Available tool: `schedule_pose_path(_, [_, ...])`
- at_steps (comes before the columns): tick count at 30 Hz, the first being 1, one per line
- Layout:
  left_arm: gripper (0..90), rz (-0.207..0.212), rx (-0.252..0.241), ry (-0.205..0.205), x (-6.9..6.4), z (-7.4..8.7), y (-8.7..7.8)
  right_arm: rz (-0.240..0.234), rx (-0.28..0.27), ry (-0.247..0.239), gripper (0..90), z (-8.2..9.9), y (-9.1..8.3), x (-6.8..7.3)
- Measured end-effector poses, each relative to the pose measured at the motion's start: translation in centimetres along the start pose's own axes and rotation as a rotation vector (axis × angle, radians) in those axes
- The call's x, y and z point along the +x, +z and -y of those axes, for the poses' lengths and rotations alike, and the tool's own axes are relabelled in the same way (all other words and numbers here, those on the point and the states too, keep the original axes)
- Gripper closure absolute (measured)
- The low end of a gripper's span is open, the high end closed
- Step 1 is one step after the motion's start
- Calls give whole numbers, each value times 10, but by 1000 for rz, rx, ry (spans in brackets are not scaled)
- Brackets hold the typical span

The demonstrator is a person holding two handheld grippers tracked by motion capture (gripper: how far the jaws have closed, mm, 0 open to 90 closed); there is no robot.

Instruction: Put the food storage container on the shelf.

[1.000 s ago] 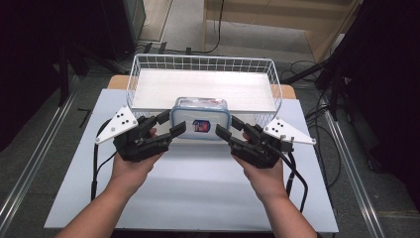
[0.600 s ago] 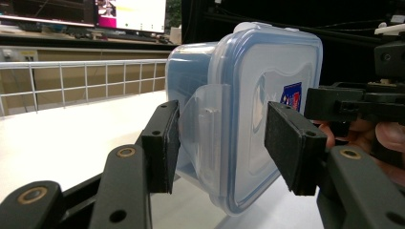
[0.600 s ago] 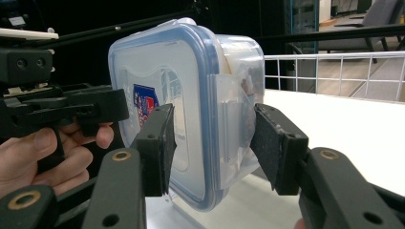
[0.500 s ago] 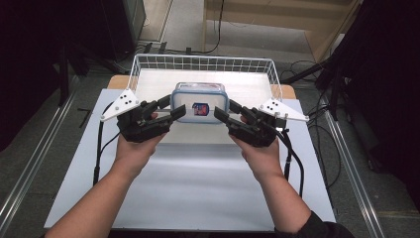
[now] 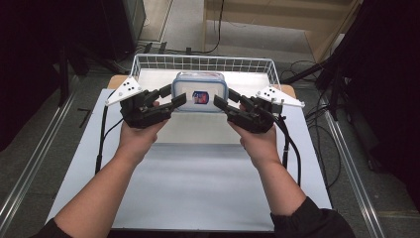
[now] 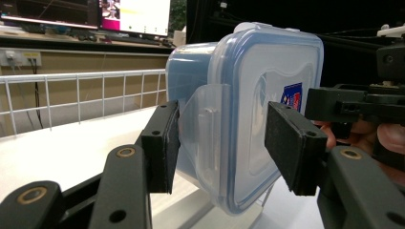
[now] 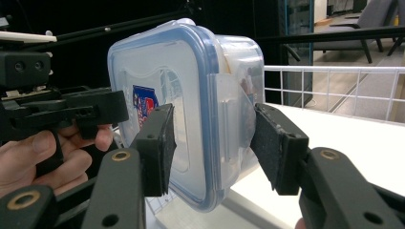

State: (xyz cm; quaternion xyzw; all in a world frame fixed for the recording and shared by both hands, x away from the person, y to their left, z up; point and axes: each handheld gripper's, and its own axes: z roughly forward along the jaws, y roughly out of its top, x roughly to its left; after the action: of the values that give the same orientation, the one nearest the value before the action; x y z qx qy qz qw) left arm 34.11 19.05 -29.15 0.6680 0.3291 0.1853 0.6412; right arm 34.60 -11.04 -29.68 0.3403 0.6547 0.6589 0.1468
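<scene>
Two claws, left and right, clamp a lidded plastic container by its side latches above the wire basket at upper centre.

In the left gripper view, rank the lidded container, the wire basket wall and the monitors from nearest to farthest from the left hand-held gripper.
1. Lidded container: between the jaws of the left hand-held gripper.
2. Wire basket wall: behind it, to the left.
3. Monitors: farthest, top left, beyond the basket.

high view: above person's side, looks forward-down on table, far | left gripper view: along own jaws, close on container | right gripper view: same, opposite side | shared: container, wire basket
</scene>
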Motion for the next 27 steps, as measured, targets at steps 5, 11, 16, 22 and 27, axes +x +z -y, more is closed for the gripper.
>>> schedule_pose_path(5, [477, 1, 0, -21, 5, 0, 7, 9, 5, -4, 514, -4, 5, -6])
schedule_pose_path(11, [479, 13, 33, -92, 9, -4, 12, 2, 54, 23, 518, -12, 7, -13])
schedule_pose_path(16, [487, 19, 74, -146, 14, -9, 15, -11, 93, 88, 520, -15, 9, -21])
schedule_pose_path(22, [509, 39, 97, -230, 21, -14, 16, -41, 134, 190, 527, -18, 13, -29])
schedule_pose_path(27, [509, 58, 133, -278, 28, -14, 18, -69, 168, 234, 548, -20, 15, -36])
